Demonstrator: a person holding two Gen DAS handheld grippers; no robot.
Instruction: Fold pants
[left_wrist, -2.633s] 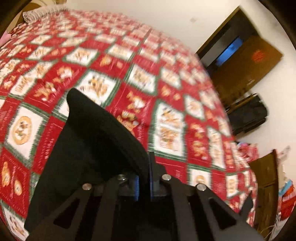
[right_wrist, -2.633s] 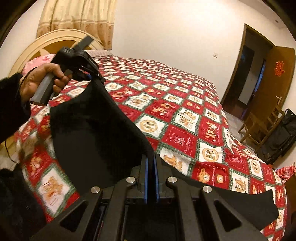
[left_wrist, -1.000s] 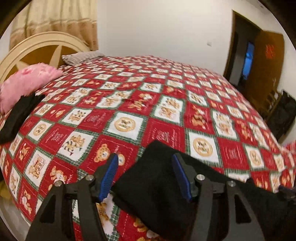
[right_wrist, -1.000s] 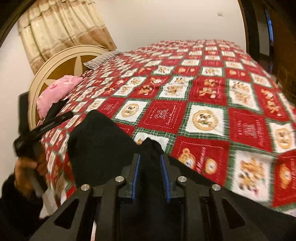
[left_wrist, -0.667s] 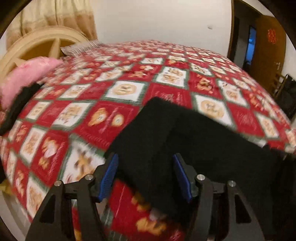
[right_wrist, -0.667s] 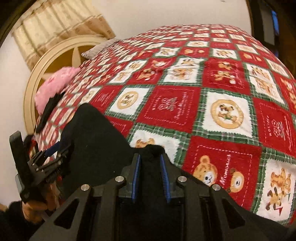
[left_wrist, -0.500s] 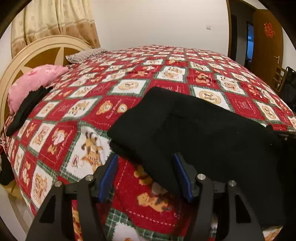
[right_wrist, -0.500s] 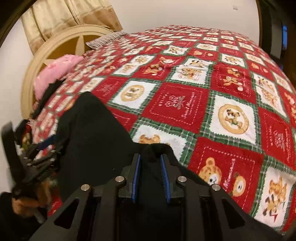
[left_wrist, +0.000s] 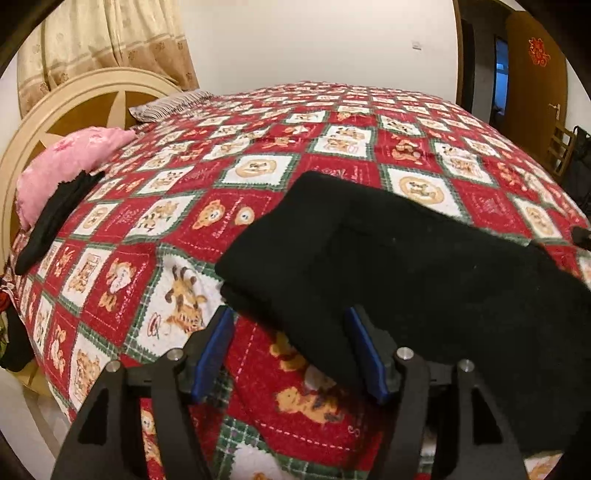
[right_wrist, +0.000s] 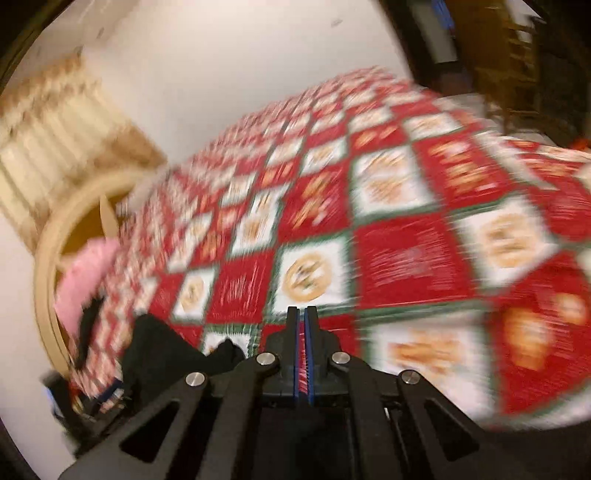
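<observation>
The black pants (left_wrist: 406, 266) lie folded on the red patchwork bedspread (left_wrist: 258, 147), near the front edge of the bed. My left gripper (left_wrist: 291, 343) is open, its blue-padded fingers either side of the pants' near corner, holding nothing. In the blurred right wrist view my right gripper (right_wrist: 303, 332) is shut with nothing between its pads, lifted off the pants. The pants (right_wrist: 162, 354) show there at the lower left, beside the other gripper.
A pink pillow (left_wrist: 62, 158) and a dark garment (left_wrist: 55, 218) lie at the left by the cream headboard (left_wrist: 74, 96). A striped pillow (left_wrist: 166, 105) is at the back. A door (left_wrist: 532, 70) and chair (left_wrist: 561, 144) stand at the right.
My left gripper let go of the pants and drew back, staying open. My right gripper released the fabric, shut empty and swung away to the right, blurring its view.
</observation>
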